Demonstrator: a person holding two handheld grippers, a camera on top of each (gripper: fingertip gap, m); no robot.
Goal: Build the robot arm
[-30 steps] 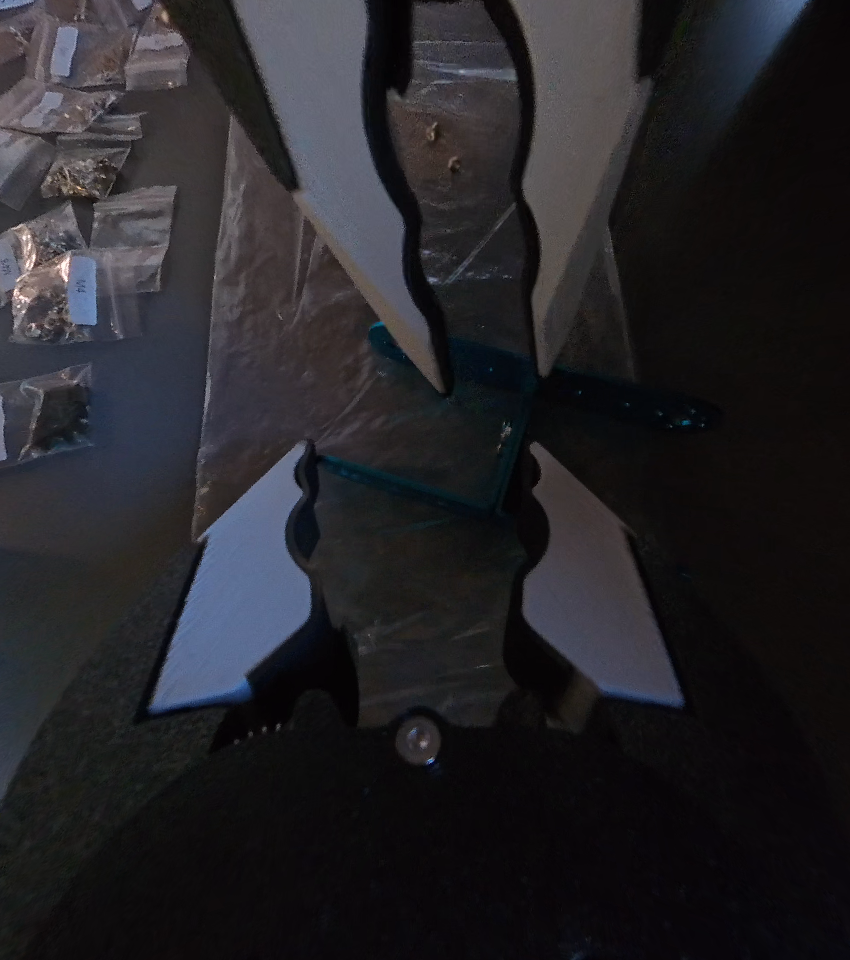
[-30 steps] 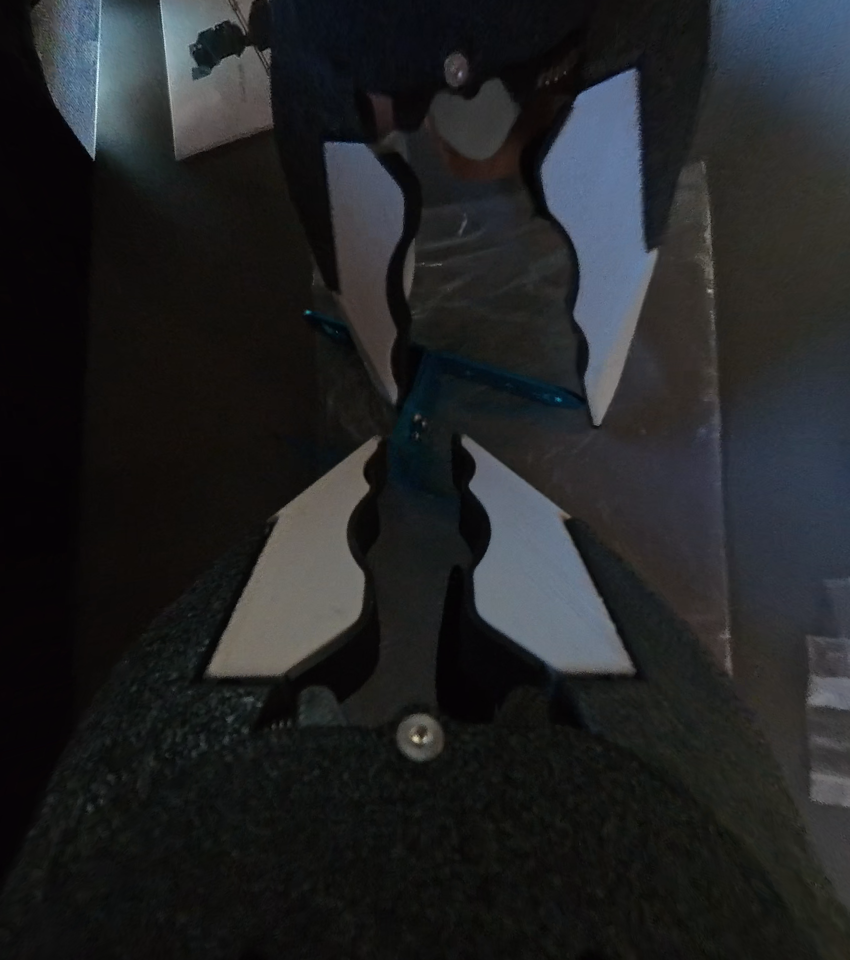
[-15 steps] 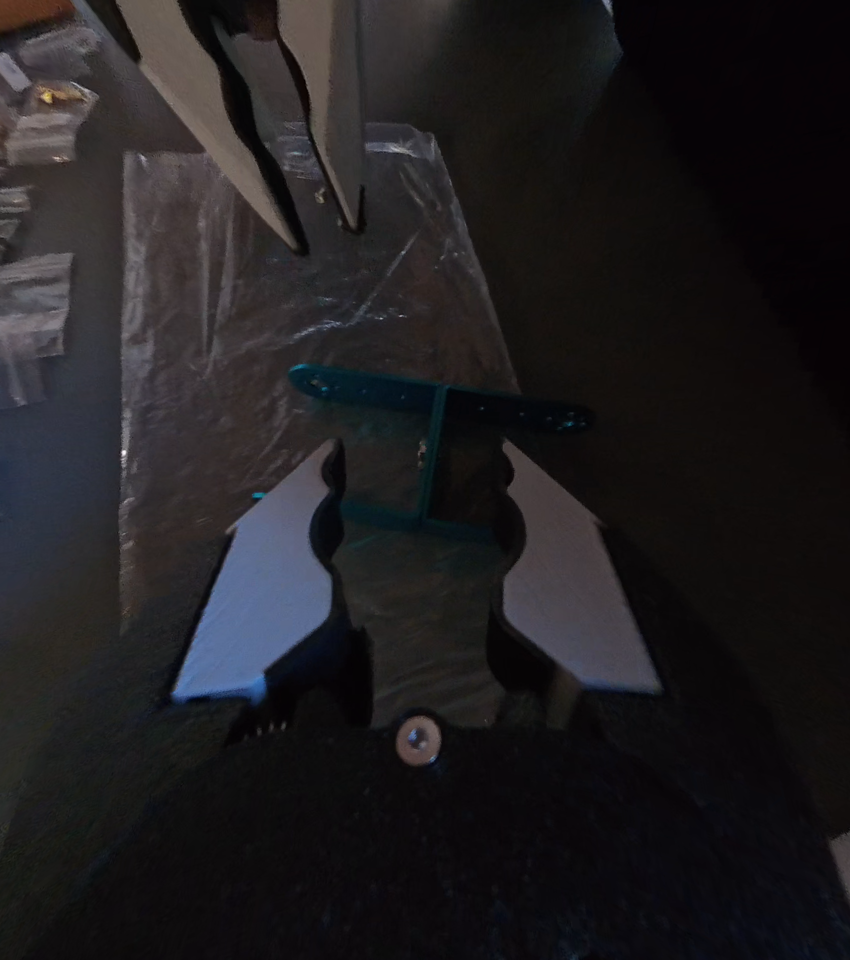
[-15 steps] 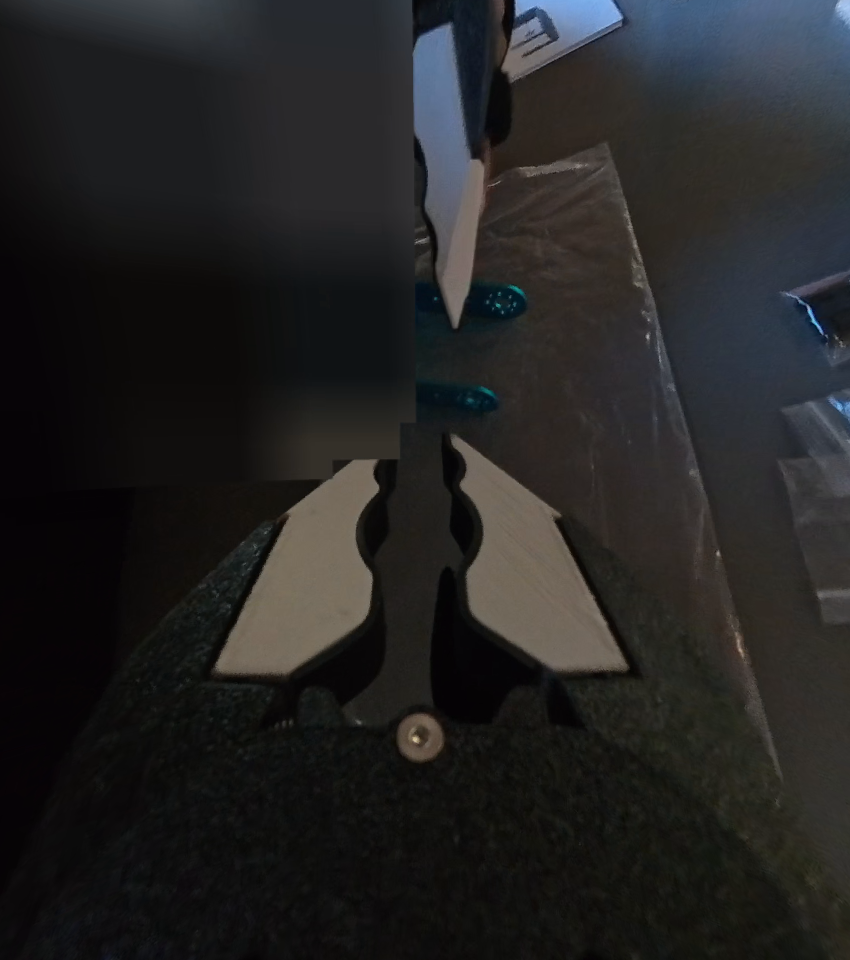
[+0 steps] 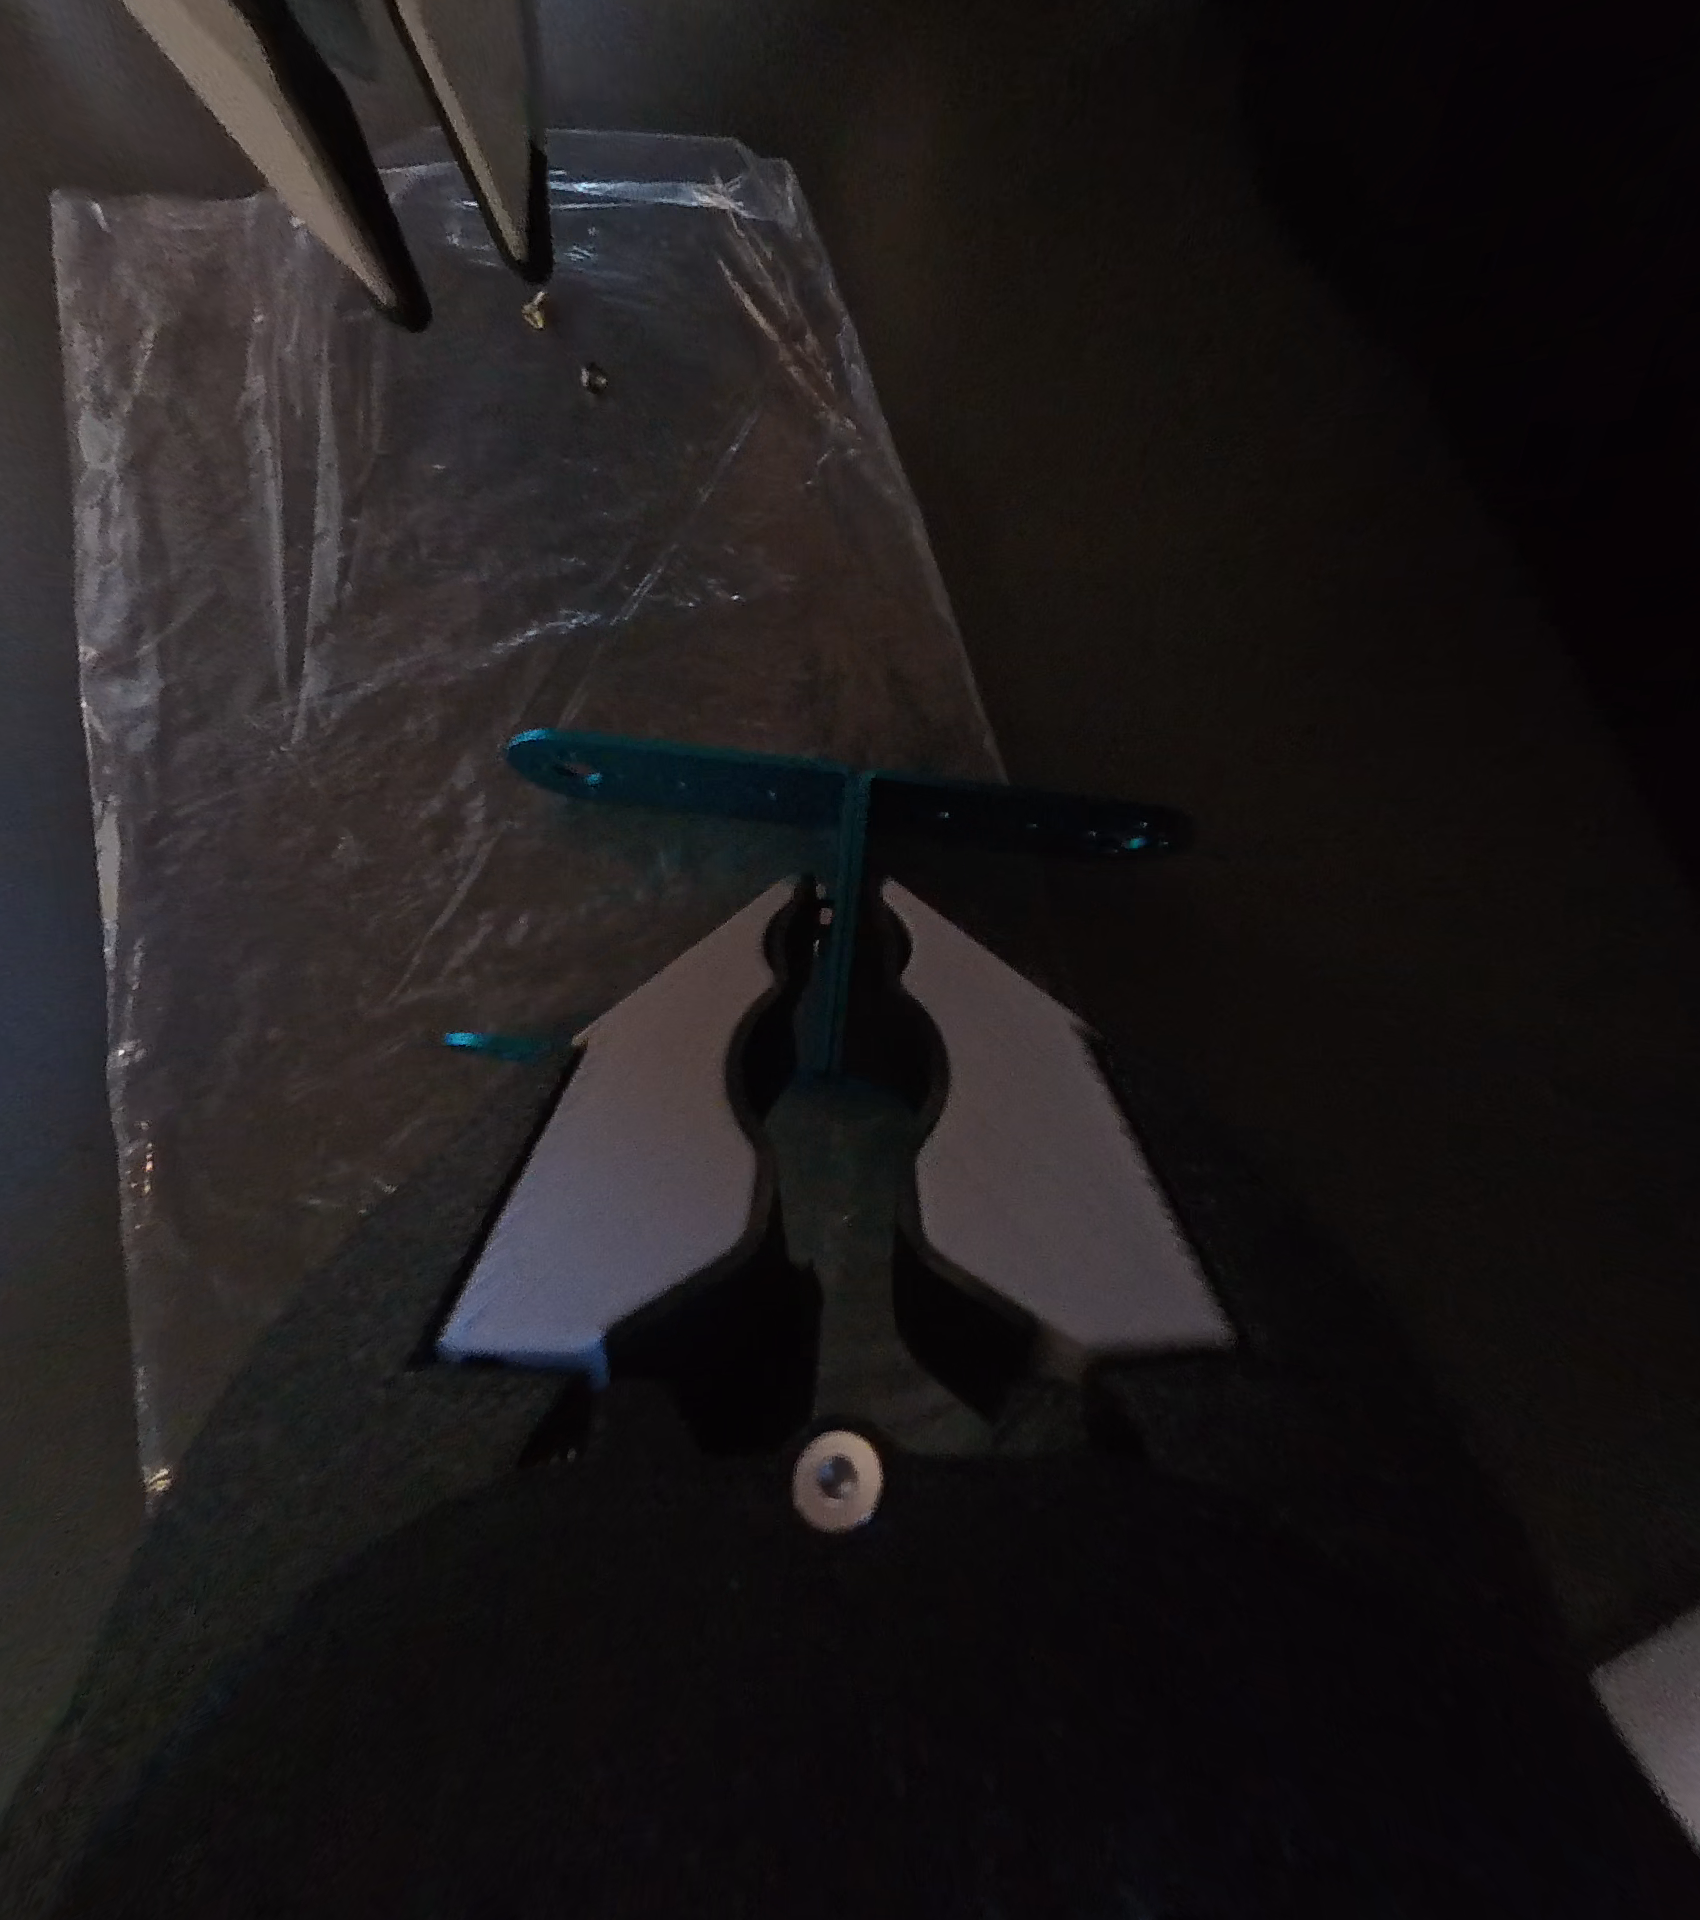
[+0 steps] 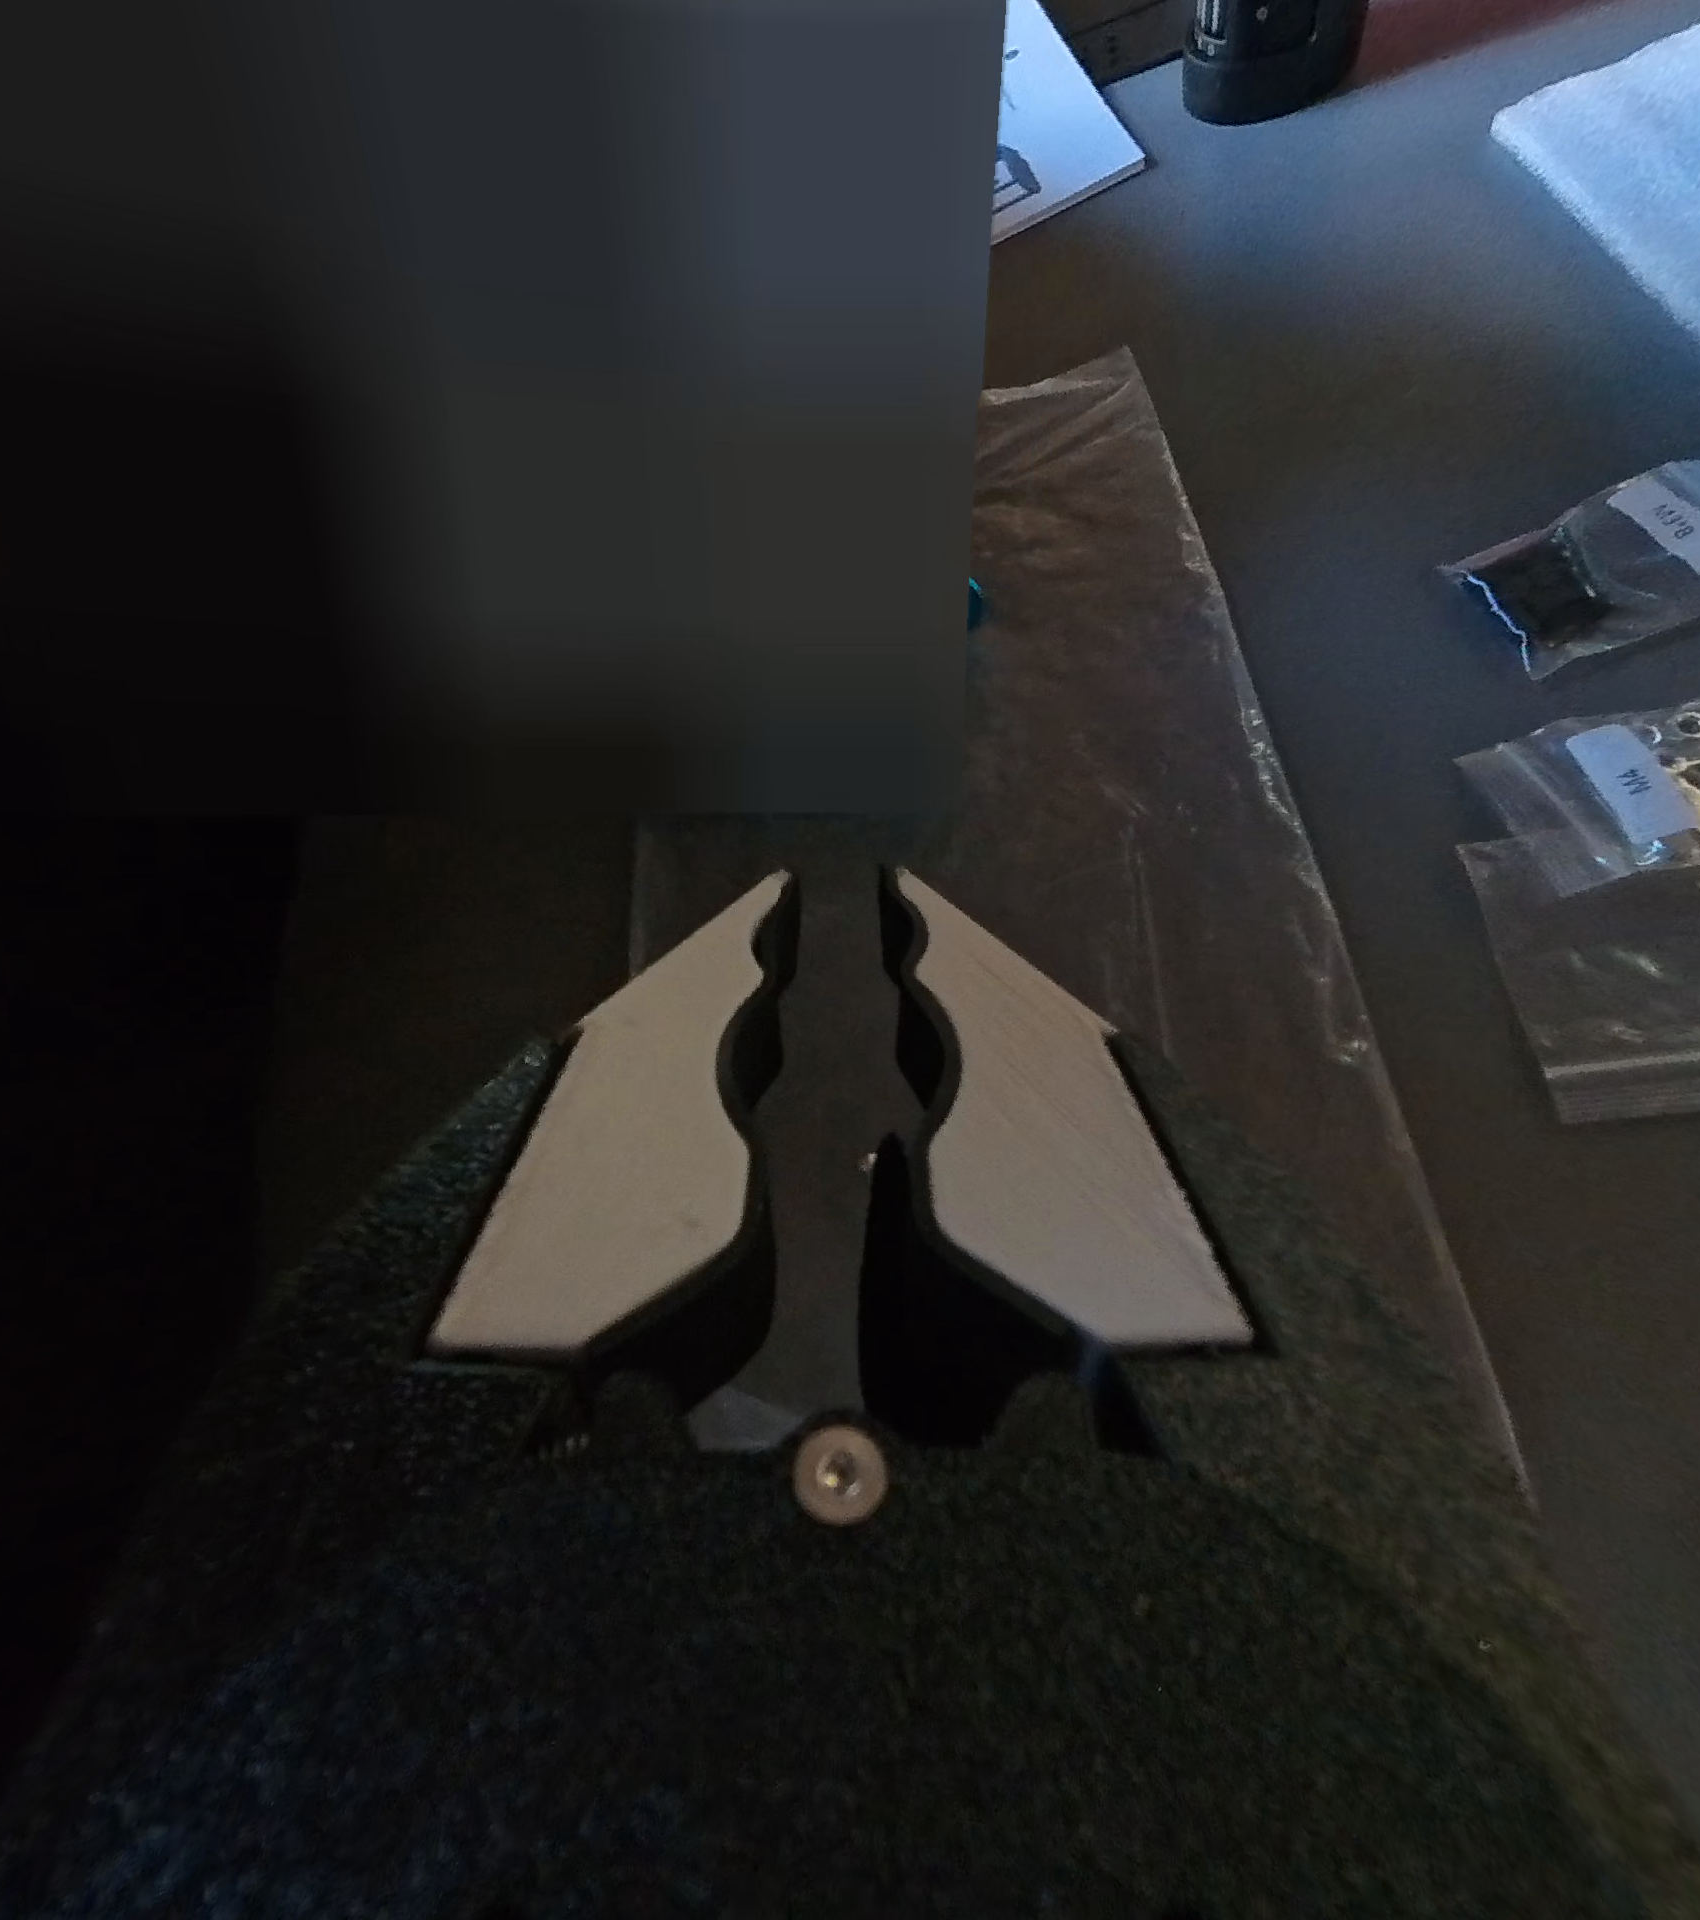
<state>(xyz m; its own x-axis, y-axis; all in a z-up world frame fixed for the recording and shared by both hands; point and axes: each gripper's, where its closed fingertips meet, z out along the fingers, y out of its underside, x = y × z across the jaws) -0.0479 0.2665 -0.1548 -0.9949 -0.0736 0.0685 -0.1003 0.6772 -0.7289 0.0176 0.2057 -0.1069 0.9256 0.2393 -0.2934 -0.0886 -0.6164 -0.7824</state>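
The left tool (image 5: 838, 883) was clenched on the upright web of a teal, T-shaped metal bracket with holes along its crossbar (image 5: 846, 795), holding it over a crinkled clear plastic sheet (image 5: 389, 623) spread on the dark tabletop (image 5: 1241, 520). The bracket looked thin, stiff and light, with slick painted faces, so the flat web between the pads seemed the surest hold; its long crossbar could lever it round in the grip. Two small brass-coloured screws (image 5: 594, 377) lay on the sheet just beside the right tool (image 5: 467, 291), whose jaws stood nearly closed with nothing seen between them. Half a second earlier the left tool was spread wide around the bracket; it had since closed on the web, and the right tool had dropped nearer the screws
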